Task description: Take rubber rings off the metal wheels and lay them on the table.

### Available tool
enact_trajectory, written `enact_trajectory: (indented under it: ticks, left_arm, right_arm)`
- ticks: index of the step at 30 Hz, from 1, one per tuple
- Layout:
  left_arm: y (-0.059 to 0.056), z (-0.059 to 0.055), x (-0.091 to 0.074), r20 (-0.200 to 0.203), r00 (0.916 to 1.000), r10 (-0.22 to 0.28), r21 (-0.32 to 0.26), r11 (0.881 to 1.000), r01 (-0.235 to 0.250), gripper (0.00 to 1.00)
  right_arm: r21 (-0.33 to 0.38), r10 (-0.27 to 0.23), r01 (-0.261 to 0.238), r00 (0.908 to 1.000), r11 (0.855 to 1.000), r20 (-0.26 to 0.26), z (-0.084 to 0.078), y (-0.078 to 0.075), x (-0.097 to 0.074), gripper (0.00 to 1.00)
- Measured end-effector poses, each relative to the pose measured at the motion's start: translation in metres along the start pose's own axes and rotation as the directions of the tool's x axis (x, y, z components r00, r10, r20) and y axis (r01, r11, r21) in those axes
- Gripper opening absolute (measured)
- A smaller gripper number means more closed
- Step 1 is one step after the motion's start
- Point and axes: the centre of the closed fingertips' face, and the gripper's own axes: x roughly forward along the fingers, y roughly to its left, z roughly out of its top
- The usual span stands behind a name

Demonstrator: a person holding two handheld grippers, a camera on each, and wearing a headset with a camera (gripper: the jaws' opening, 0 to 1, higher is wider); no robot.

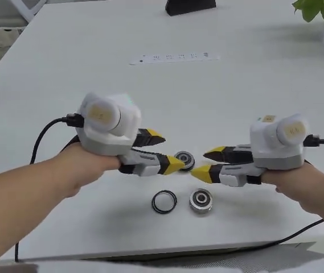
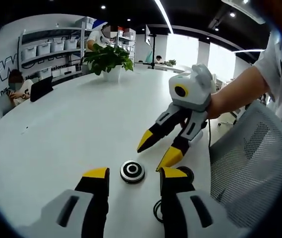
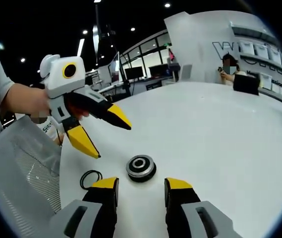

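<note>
A metal wheel [image 1: 184, 160] with a black rubber ring still on it lies on the white table [image 1: 218, 102] between my two grippers; it shows as wheel [image 2: 132, 171] and wheel [image 3: 141, 167]. Nearer the front edge lie a loose black rubber ring [image 1: 164, 201] and a bare metal wheel [image 1: 201, 200]. The loose ring [image 3: 90, 178] also lies left of the right jaws. My left gripper [image 1: 166, 151] is open, its yellow tips just left of the ringed wheel. My right gripper [image 1: 208, 163] is open, just right of it. Neither holds anything.
A white power strip [image 1: 174, 57] lies further back on the table, with a dark object [image 1: 189, 5] at the far edge. A potted plant [image 2: 107, 58] stands on the table. Black cables [image 1: 42, 136] trail from both grippers. A mesh chair [image 2: 250, 163] sits beside the table.
</note>
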Motion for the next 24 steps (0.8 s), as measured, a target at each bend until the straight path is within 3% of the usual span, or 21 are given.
enact_trajectory:
  ticks: [6,15,24]
  left_arm:
    - [0.004,-0.004,0.011,-0.017,0.9999,-0.003,0.006,1.0,0.003,0.32]
    - [-0.002,-0.013,0.026,-0.045,0.9986,-0.027,0.012,1.0,0.027,0.26]
    - [-0.001,-0.011,0.035,-0.049,0.9987,-0.011,0.005,1.0,0.012,0.18]
  right_arm:
    - [0.005,-0.004,0.004,1.0,1.0,-0.001,-0.003,-0.001,0.0,0.35]
    - [0.005,-0.008,0.008,0.9999,1.0,-0.008,-0.007,-0.002,-0.001,0.35]
    - [0.006,-0.007,0.007,0.9999,1.0,-0.01,-0.008,-0.002,-0.001,0.35]
